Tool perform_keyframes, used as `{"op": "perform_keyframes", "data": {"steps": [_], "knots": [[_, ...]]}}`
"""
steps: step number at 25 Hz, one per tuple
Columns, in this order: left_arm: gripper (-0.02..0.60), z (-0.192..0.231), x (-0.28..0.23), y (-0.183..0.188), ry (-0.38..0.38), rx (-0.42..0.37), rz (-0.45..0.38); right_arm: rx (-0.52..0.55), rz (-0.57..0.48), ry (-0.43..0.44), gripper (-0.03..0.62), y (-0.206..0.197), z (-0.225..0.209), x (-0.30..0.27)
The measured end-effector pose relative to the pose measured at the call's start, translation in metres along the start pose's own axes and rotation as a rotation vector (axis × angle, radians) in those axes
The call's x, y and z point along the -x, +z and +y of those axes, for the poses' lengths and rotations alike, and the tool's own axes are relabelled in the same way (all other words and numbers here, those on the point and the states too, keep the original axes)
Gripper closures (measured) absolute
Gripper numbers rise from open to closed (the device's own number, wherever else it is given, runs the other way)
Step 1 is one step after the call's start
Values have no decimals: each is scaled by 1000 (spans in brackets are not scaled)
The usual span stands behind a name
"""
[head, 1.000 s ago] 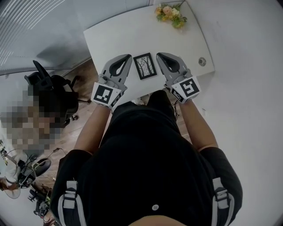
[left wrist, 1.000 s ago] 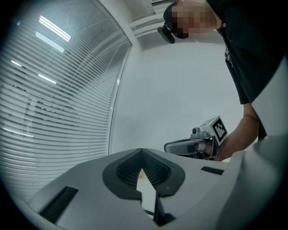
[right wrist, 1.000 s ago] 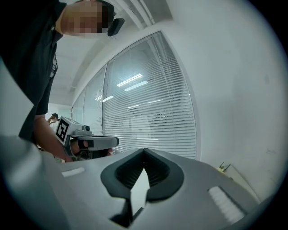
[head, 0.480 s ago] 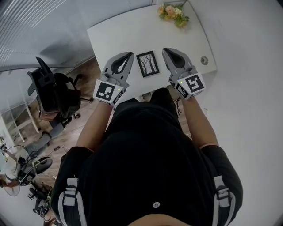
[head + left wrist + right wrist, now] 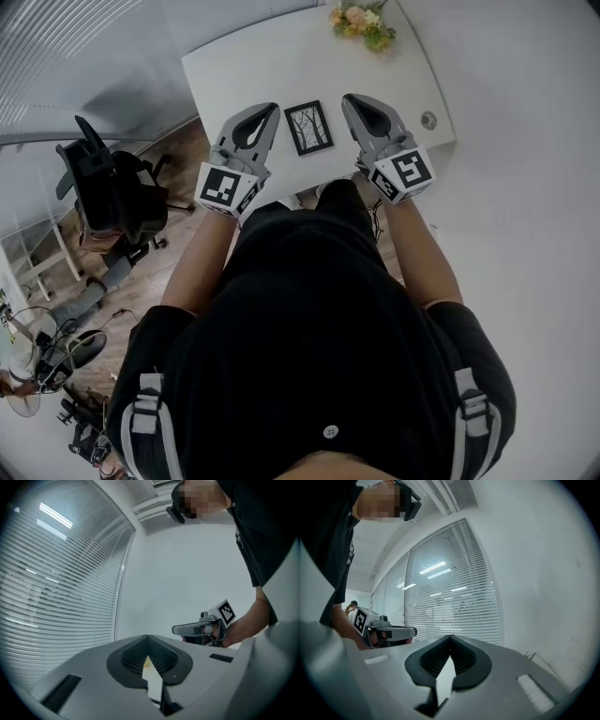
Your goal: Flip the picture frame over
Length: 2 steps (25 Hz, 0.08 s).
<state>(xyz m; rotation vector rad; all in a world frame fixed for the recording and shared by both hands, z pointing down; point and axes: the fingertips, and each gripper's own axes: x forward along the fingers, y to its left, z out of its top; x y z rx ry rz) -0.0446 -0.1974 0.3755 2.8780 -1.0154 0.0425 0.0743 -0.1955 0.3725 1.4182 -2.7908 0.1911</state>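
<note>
The picture frame (image 5: 308, 127) is black with a tree drawing facing up. It lies flat on the white table (image 5: 253, 66) near the front edge. My left gripper (image 5: 272, 107) hovers just left of it and my right gripper (image 5: 349, 97) just right of it, both pointing away from me and level. Neither touches the frame. Both are shut with nothing between the jaws. In the left gripper view my left gripper (image 5: 147, 639) faces the window blinds, with the right gripper (image 5: 201, 629) off to the side. In the right gripper view, beyond my right gripper (image 5: 450, 638), the left gripper (image 5: 386, 632) shows.
A bunch of flowers (image 5: 361, 26) lies at the table's far right corner. A round cable port (image 5: 428, 120) sits near the right edge. A black office chair (image 5: 112, 192) stands on the wooden floor left of the table. Window blinds run along the left.
The head view has shifted slightly. Both grippers stay shut on either side of the frame, and the frame has not moved.
</note>
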Motion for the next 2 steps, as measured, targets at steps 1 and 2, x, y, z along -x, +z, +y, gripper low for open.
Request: {"op": "perform_keyframes", "data": {"steps": [1, 2], "knots": [[574, -1, 1, -1, 0, 0, 2, 0, 1, 1, 585, 0, 2, 1], [574, -2, 3, -1, 0, 0, 3, 1, 2, 1, 585, 0, 3, 3]]}}
